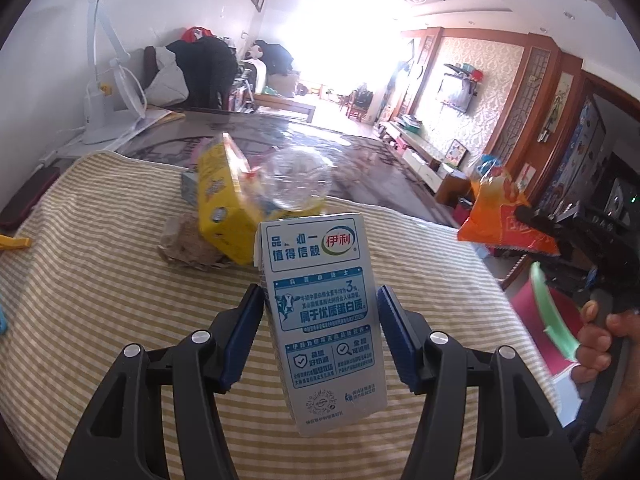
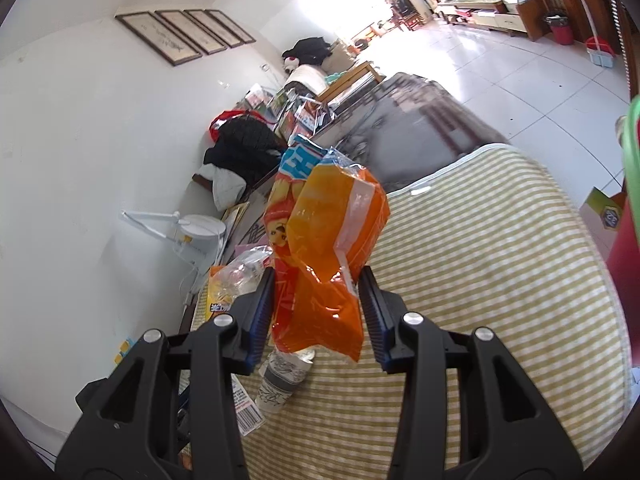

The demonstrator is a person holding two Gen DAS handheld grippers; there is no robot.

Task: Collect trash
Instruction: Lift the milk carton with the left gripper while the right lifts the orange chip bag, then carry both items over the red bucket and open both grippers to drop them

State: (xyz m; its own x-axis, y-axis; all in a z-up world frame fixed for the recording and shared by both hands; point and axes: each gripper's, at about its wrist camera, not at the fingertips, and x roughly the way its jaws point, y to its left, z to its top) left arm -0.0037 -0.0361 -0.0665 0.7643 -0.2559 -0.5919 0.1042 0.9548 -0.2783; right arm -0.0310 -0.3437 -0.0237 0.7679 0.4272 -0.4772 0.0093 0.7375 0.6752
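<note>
Both pickups look done: the left gripper (image 1: 320,328) is clamped on a milk carton (image 1: 324,320) and the right gripper (image 2: 318,312) is clamped on an orange snack bag (image 2: 324,264), both lifted above the striped cloth (image 1: 100,280). The next move probably calls for carrying both to the green-rimmed bin (image 1: 554,316) at three o'clock. More trash waits at eleven o'clock: a yellow box (image 1: 224,200), a clear bottle (image 1: 298,180) and a paper cup (image 2: 282,380), in a cluttered living room.

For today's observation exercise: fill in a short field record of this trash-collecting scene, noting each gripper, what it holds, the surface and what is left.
left gripper: shut on milk carton
right gripper: shut on orange snack bag
surface: striped cloth
left on cloth: yellow box, clear plastic bottle, paper cup
</note>
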